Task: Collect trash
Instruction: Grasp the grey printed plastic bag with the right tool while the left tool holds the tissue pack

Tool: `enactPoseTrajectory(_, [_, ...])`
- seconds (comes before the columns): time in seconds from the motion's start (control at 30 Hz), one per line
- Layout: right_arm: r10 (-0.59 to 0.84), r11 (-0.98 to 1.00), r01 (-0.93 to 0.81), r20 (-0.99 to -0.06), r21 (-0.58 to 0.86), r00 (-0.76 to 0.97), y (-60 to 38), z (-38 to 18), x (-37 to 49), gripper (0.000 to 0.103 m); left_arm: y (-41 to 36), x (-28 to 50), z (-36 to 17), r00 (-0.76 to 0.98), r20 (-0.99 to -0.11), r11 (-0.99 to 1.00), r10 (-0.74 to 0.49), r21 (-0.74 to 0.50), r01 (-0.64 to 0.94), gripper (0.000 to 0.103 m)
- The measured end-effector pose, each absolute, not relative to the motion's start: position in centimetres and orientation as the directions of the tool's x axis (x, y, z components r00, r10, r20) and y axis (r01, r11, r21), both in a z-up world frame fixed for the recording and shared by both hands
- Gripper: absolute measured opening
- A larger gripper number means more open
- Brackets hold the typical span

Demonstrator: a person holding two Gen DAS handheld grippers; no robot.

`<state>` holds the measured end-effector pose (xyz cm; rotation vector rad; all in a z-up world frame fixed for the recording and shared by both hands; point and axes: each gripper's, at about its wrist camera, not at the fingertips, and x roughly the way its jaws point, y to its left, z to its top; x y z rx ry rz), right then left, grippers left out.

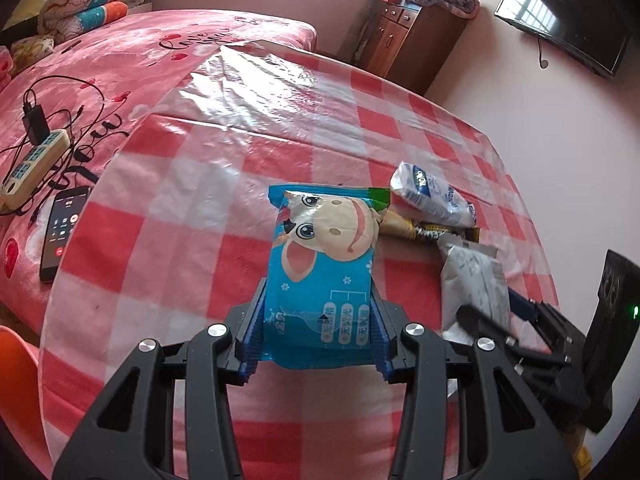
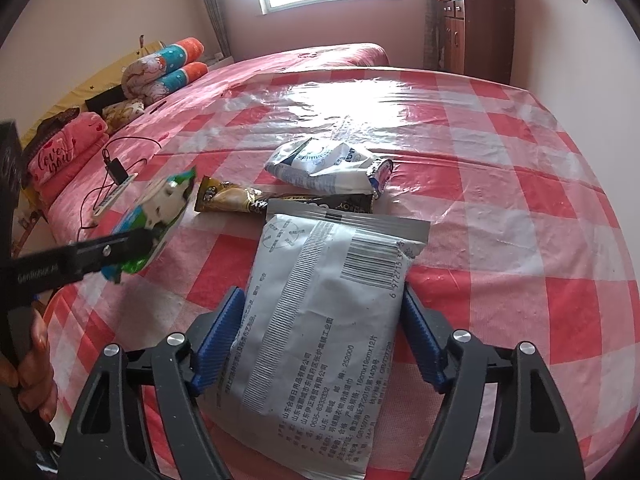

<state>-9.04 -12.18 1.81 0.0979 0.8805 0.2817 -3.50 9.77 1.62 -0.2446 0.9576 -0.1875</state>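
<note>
A blue cartoon-printed packet (image 1: pixel 320 276) is being gripped by the left claw (image 1: pixel 318 336), its blue pads pressed against the packet's two sides, and the packet is being held up above the red-and-white checked counter (image 1: pixel 192 208). In the right wrist view the same packet (image 2: pixel 160 216) is being seen at the left, clamped in the left claw (image 2: pixel 132 250) and lifted clear of the cloth. A grey-white packet with a barcode (image 2: pixel 320 320) is being clenched between the blue fingers (image 2: pixel 218 332) of the right claw (image 2: pixel 320 340); whether its lower edge is touching the counter cannot be told. Two pieces of trash are lying on the counter just beyond it: a crumpled white-and-blue bag (image 2: pixel 324 166) and, just in front of that, a brown and black wrapper (image 2: pixel 280 200), the two overlapping at one end. A phone (image 1: pixel 64 232) and a power strip (image 1: pixel 34 164) are resting on the pink bed beside the counter.
</note>
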Motion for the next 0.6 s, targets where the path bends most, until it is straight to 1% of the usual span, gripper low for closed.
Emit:
enactPoseTrajectory(0.37, [0.307, 0.952, -0.180, -0.724, 0.249, 0.618, -12.9, 2.1, -9.8, 0.069, 12.1, -5.9, 1.1, 0.570, -0.771, 0.950, -0.283, -0.309, 0.053, 0.046])
enactPoseTrajectory(0.6, [0.313, 0.950, -0.191, -0.724, 0.249, 0.615, -12.6, 2.3, -10.4, 0.066, 12.8, -7.2, 1.0, 0.576, -0.766, 0.951, -0.285, -0.301, 0.071, 0.046])
